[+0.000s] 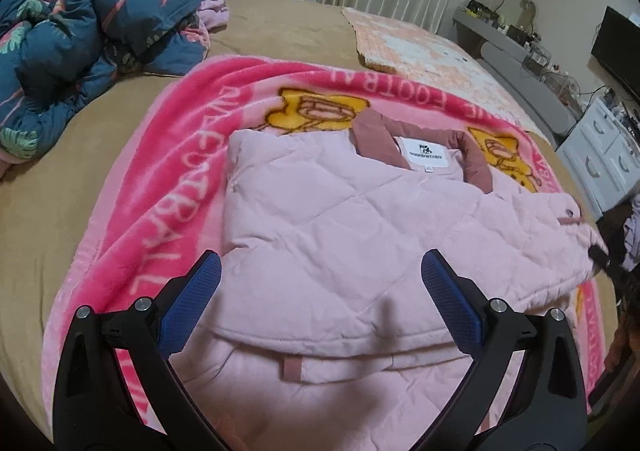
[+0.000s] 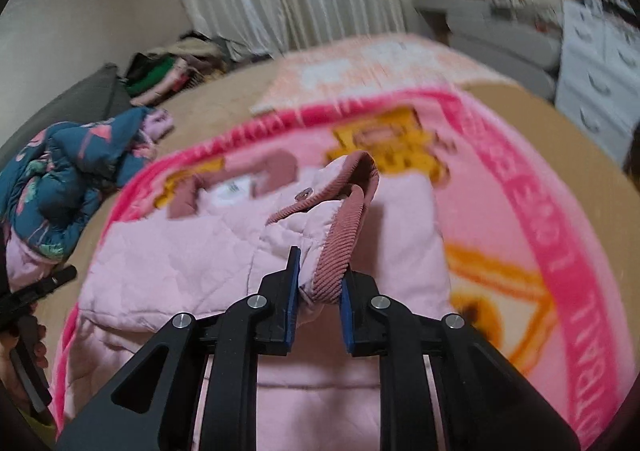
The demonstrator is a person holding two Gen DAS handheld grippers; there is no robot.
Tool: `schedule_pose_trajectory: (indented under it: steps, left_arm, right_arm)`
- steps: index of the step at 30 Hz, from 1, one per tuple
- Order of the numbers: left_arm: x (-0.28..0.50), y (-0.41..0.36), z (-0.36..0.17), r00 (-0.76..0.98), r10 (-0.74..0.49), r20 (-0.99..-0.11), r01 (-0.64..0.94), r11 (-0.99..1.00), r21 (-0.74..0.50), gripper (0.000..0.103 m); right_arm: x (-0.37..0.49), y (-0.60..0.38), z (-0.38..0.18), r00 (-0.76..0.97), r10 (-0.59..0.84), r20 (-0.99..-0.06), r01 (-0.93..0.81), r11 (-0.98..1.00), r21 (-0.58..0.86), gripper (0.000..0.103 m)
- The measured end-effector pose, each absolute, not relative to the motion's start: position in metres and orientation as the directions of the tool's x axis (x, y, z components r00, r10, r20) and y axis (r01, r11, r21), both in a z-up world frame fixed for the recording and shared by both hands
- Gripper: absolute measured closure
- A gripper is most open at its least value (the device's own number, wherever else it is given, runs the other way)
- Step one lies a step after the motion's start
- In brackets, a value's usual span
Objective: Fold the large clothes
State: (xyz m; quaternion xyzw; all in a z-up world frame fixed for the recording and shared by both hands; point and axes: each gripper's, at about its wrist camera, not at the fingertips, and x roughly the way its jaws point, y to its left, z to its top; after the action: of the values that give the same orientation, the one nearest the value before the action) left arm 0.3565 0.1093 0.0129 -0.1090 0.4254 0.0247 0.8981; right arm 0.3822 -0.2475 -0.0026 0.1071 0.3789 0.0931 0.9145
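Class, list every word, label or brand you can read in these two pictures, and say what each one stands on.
"FOOTBALL", white letters on the border of the pink blanket, left side.
"FOOTBAL", on the same border's far edge; the rest is hidden.
White neck label inside the pink quilted jacket: print too small to read.
Right wrist view: border letters too blurred to read.

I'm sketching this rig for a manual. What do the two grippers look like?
Both match: the left gripper and right gripper have black angular plastic frames with cut-out windows, silver round pivot bolts at the joints, and flat fingers faced with textured blue pads. No cables, markings or sleeves show.
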Motion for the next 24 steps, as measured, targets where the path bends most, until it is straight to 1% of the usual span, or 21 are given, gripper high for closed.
schedule_pose_trajectory:
  steps: [2,4,6,7,8,11,12,14,20,24]
  left_arm:
    - [0.362,0.108,0.009,0.629,-0.043,-0.776,-0.136,0.977,-0.164,0.009]
    - [0.367,0.106,0.004,0.618,-0.037,-0.785,-0.139,0.978,-0.155,0.009]
    - [0.372,0.106,-0.001,0.61,-0.039,-0.791,-0.138,0.978,-0.154,0.009]
    - [0.374,0.106,-0.005,0.604,-0.042,-0.796,-0.136,0.979,-0.155,0.009]
    - [0.376,0.106,-0.008,0.598,-0.045,-0.801,-0.136,0.978,-0.156,0.009]
    - [0.381,0.107,-0.024,0.563,-0.053,-0.825,-0.141,0.977,-0.159,0.011]
    - [0.382,0.106,-0.03,0.55,-0.047,-0.834,-0.136,0.98,-0.145,0.011]
    - [0.383,0.104,-0.042,0.531,-0.042,-0.846,-0.119,0.985,-0.124,0.011]
    - [0.383,0.11,-0.062,0.511,-0.066,-0.857,-0.113,0.983,-0.143,0.009]
    - [0.382,0.111,-0.066,0.508,-0.076,-0.858,-0.103,0.984,-0.148,0.009]
  right_arm:
    - [0.379,-0.248,-0.015,0.68,0.244,-0.692,-0.074,0.961,0.266,0.084]
    - [0.377,-0.248,-0.026,0.655,0.234,-0.718,-0.058,0.964,0.261,0.078]
    - [0.375,-0.246,-0.028,0.645,0.236,-0.727,-0.05,0.962,0.268,0.07]
    - [0.373,-0.246,-0.026,0.65,0.224,-0.726,-0.043,0.965,0.259,0.069]
    - [0.369,-0.245,-0.023,0.663,0.209,-0.719,-0.038,0.968,0.246,0.065]
    - [0.362,-0.24,-0.002,0.719,0.163,-0.675,-0.04,0.98,0.195,0.054]
    - [0.361,-0.238,0.002,0.726,0.165,-0.668,-0.05,0.981,0.188,0.051]
    - [0.362,-0.227,0.011,0.732,0.184,-0.656,-0.097,0.981,0.166,0.047]
    - [0.373,-0.171,0.021,0.704,0.251,-0.664,-0.248,0.963,0.102,0.03]
    - [0.39,-0.124,0.007,0.661,0.258,-0.705,-0.326,0.944,0.039,0.03]
